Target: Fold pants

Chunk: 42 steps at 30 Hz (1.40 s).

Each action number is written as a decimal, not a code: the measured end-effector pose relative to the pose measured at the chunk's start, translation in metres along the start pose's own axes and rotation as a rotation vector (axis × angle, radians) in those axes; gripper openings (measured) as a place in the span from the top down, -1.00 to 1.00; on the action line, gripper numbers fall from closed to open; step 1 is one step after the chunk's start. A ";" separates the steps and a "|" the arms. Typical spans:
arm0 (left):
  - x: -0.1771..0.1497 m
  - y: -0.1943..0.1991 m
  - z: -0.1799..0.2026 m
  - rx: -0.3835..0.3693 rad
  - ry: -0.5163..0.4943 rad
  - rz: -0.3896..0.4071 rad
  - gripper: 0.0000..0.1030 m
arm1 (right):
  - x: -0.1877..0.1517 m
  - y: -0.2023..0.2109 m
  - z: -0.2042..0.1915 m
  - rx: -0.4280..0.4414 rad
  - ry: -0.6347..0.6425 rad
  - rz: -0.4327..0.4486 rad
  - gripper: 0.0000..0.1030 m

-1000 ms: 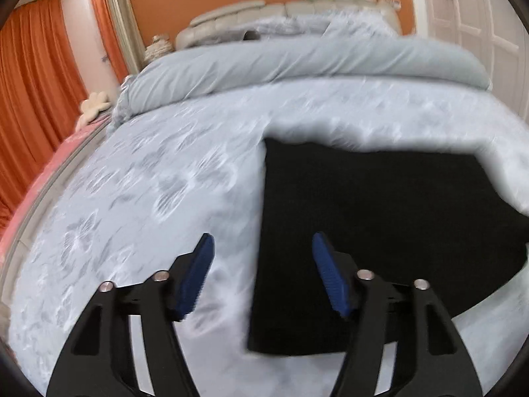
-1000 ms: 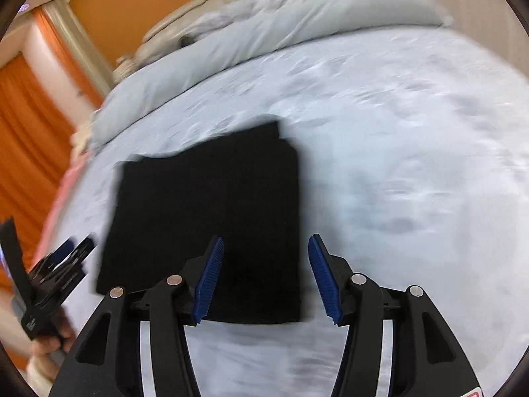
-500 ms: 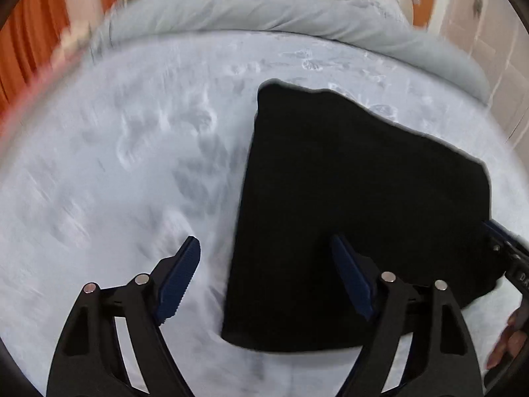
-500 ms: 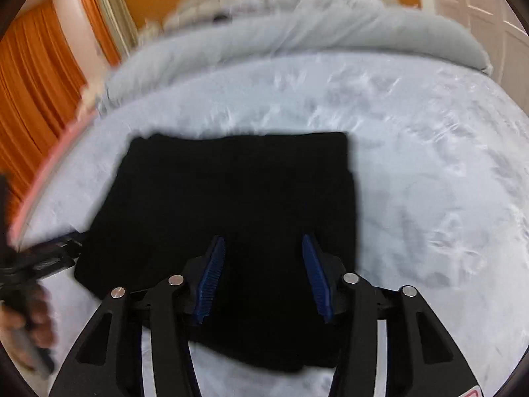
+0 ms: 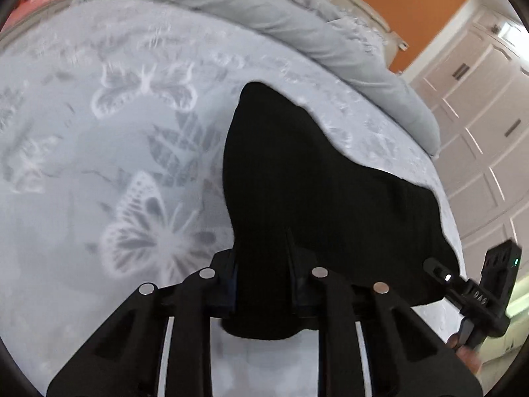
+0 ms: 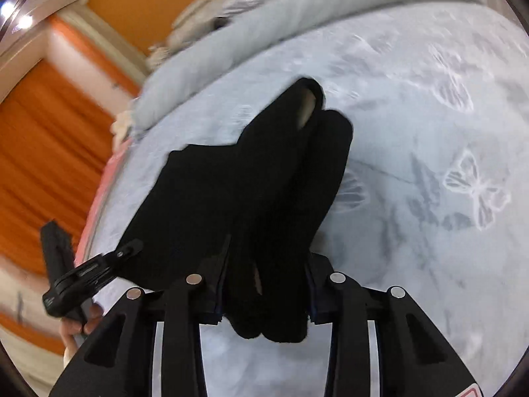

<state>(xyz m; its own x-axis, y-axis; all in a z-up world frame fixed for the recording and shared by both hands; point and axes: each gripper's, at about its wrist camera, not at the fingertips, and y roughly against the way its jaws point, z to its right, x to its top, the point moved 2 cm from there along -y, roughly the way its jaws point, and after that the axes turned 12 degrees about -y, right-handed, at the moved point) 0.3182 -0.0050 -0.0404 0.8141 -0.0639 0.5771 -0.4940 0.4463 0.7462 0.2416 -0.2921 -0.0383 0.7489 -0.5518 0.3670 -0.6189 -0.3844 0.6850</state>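
Both my grippers pinch the folded black pants on the bed.

My left gripper (image 5: 261,284) and right gripper (image 6: 264,284) are closing, each clenched on a thick bunched edge of the matte black pants (image 5: 314,192), which drape onto the pale blue bedspread (image 5: 99,165) woven with shiny butterflies.

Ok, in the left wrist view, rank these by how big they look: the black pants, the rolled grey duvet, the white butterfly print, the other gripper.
1. black pants
2. rolled grey duvet
3. white butterfly print and other gripper: these look about alike, and the gripper is cut off at the edge, so no ranking.
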 end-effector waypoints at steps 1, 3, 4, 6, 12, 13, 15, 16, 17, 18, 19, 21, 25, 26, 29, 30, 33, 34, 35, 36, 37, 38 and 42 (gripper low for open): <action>-0.005 0.013 0.004 -0.015 -0.008 -0.015 0.61 | -0.010 0.014 -0.008 0.009 0.028 -0.005 0.36; -0.021 0.027 0.004 -0.003 -0.022 -0.051 0.60 | -0.029 0.026 -0.001 -0.005 0.032 -0.027 0.33; -0.027 0.027 -0.001 0.009 -0.028 -0.067 0.49 | -0.041 0.022 0.006 -0.030 0.031 -0.044 0.24; -0.047 0.015 -0.005 0.086 -0.063 -0.108 0.31 | -0.060 -0.003 0.031 -0.160 0.019 -0.088 -0.09; -0.057 0.070 0.025 0.231 -0.144 0.039 0.10 | -0.070 0.069 -0.033 -0.251 0.201 0.215 -0.09; -0.056 0.080 0.036 0.283 -0.182 0.073 -0.07 | -0.073 0.069 -0.045 -0.233 0.221 0.212 0.17; -0.059 0.087 0.052 0.348 -0.243 0.104 -0.33 | -0.080 0.047 -0.051 -0.206 0.227 0.137 0.72; -0.062 0.087 0.058 0.366 -0.264 0.103 -0.33 | -0.080 0.027 -0.042 -0.254 0.233 0.099 0.94; -0.064 0.085 0.062 0.373 -0.277 0.096 -0.33 | -0.075 -0.001 -0.019 -0.365 0.229 0.064 1.00; -0.068 0.083 0.064 0.372 -0.281 0.085 -0.33 | -0.070 -0.010 -0.003 -0.342 0.192 0.056 1.00; -0.071 0.082 0.065 0.367 -0.279 0.074 -0.33 | -0.061 -0.001 0.005 -0.283 0.129 0.081 1.00; -0.078 0.082 0.065 0.381 -0.282 0.065 -0.33 | -0.057 0.025 -0.006 -0.352 0.125 0.153 0.97; -0.096 0.092 0.066 0.432 -0.299 0.074 -0.34 | -0.081 0.075 -0.017 -0.339 0.115 0.226 0.01; -0.101 0.094 0.067 0.436 -0.300 0.070 -0.36 | -0.089 0.077 -0.007 -0.325 0.067 0.212 -0.56; -0.113 0.096 0.064 0.445 -0.299 0.059 -0.43 | -0.102 0.051 0.017 -0.304 -0.018 0.091 -0.60; -0.115 0.095 0.064 0.444 -0.301 0.054 -0.43 | -0.101 0.037 0.020 -0.281 -0.033 0.061 -0.55; -0.121 0.097 0.066 0.449 -0.325 0.052 -0.43 | -0.104 0.006 0.029 -0.203 -0.049 -0.048 0.84; -0.123 0.097 0.066 0.459 -0.337 0.052 -0.44 | -0.104 -0.001 0.028 -0.207 -0.051 -0.055 0.86; -0.125 0.097 0.065 0.465 -0.343 0.049 -0.44 | -0.103 0.000 0.018 -0.251 0.009 -0.027 0.87; -0.126 0.096 0.064 0.466 -0.349 0.042 -0.44 | -0.100 0.005 0.007 -0.274 0.057 0.013 0.87; -0.128 0.095 0.062 0.467 -0.350 0.035 -0.44 | -0.096 0.014 -0.004 -0.283 0.098 0.062 0.88; -0.129 0.093 0.059 0.465 -0.344 0.026 -0.45 | -0.089 0.021 -0.012 -0.296 0.141 0.110 0.88; -0.132 0.087 0.052 0.450 -0.331 -0.009 -0.46 | -0.079 -0.003 0.025 -0.283 0.053 0.022 0.90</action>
<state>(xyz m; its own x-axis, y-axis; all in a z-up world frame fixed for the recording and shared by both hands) 0.1525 -0.0040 -0.0345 0.7158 -0.3751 0.5889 -0.6278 0.0236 0.7780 0.1782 -0.2661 -0.0852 0.7520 -0.5155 0.4107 -0.5497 -0.1467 0.8224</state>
